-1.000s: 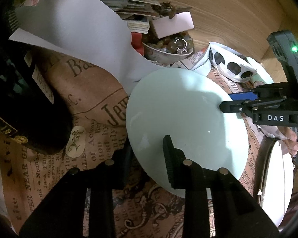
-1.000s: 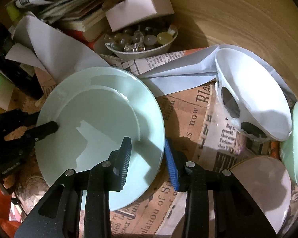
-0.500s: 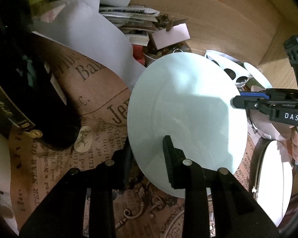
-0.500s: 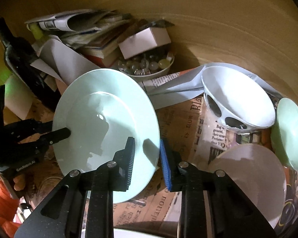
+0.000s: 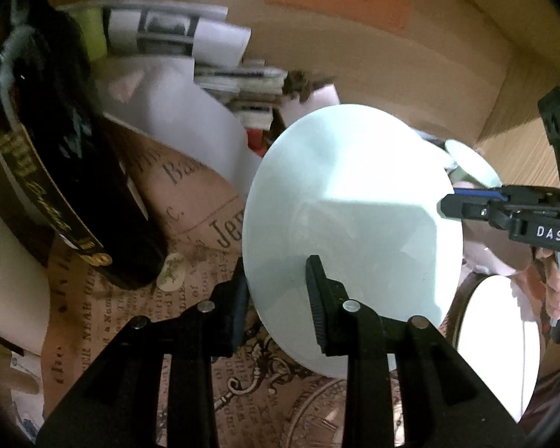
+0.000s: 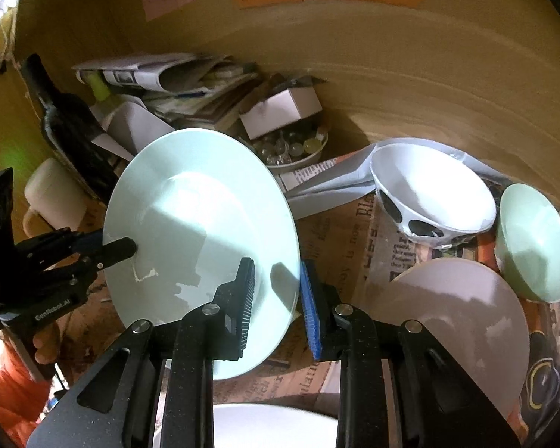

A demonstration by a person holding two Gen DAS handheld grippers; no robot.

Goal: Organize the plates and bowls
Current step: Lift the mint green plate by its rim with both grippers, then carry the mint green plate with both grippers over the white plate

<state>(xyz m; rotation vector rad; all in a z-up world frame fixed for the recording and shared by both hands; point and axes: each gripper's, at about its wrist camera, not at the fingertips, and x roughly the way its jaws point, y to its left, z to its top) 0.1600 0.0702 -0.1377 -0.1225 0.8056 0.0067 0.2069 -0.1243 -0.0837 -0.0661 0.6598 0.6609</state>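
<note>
Pale green plate (image 6: 201, 224) — clamped at opposite rims between left tongs (image 5: 276, 298) and right tongs (image 6: 278, 298).

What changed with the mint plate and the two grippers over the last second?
The mint plate went from lying on the newspaper to being lifted and tilted up. The right gripper, open around the plate's rim a second ago, closed on it. The left gripper kept its grip on the opposite edge. The spotted bowl, green bowl and pink plate stayed put.
</note>
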